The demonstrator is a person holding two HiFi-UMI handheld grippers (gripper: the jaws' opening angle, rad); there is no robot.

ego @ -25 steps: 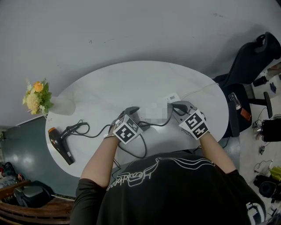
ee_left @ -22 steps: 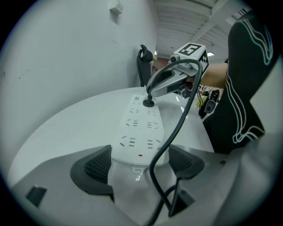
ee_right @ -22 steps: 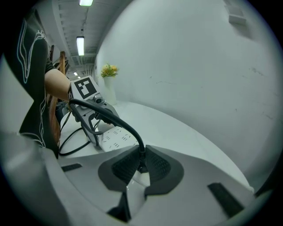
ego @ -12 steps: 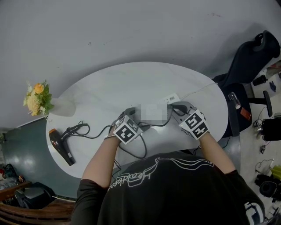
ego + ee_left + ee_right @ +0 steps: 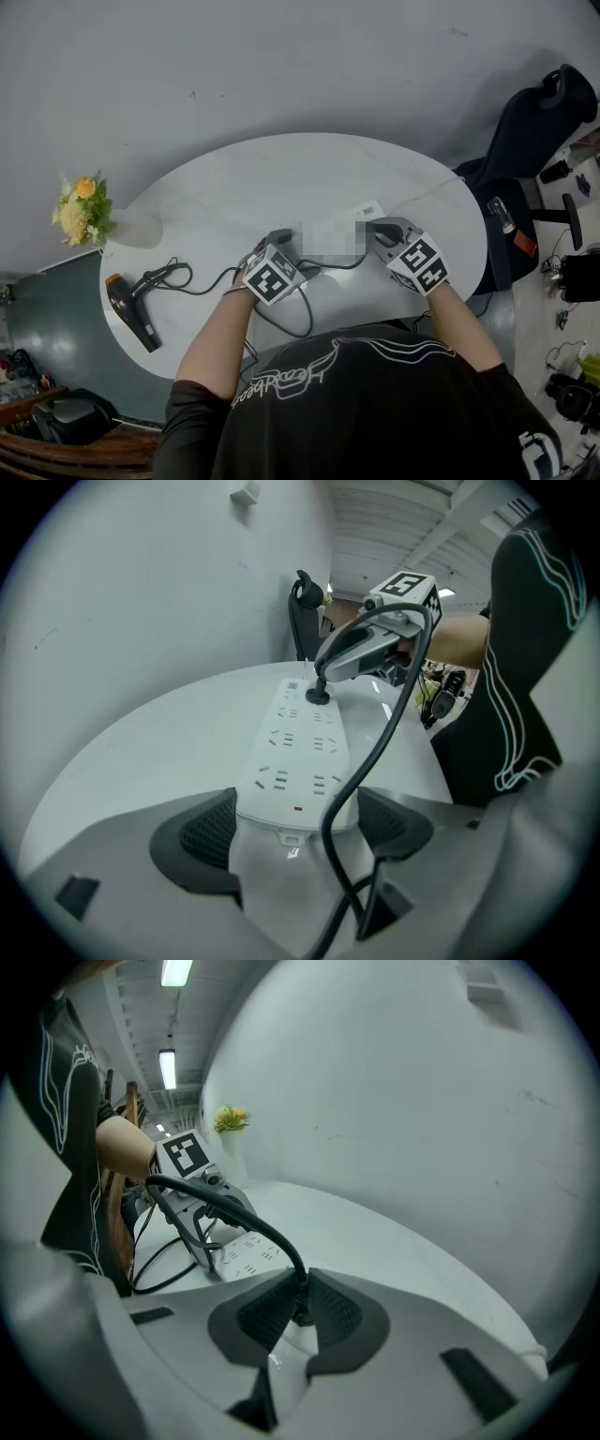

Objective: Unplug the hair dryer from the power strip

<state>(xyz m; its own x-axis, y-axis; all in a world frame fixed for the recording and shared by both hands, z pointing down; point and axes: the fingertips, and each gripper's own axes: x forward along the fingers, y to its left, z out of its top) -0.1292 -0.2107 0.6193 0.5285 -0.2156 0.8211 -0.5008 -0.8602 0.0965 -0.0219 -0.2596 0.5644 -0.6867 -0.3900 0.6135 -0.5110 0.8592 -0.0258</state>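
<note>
As left gripper (image 5: 298, 829) fingers clamped the power strip's (image 5: 300, 747) 6 o'clock end, right gripper (image 5: 298, 1314) fingers, pinching the plug (image 5: 319, 695), needed a straight pull.

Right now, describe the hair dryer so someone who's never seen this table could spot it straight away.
Start at the white oval table. At its left end in the head view, just below the vase of yellow flowers, the hair dryer lies flat near the edge. It is the only black thing with an orange tip, and its black cord trails right across the table.
</note>
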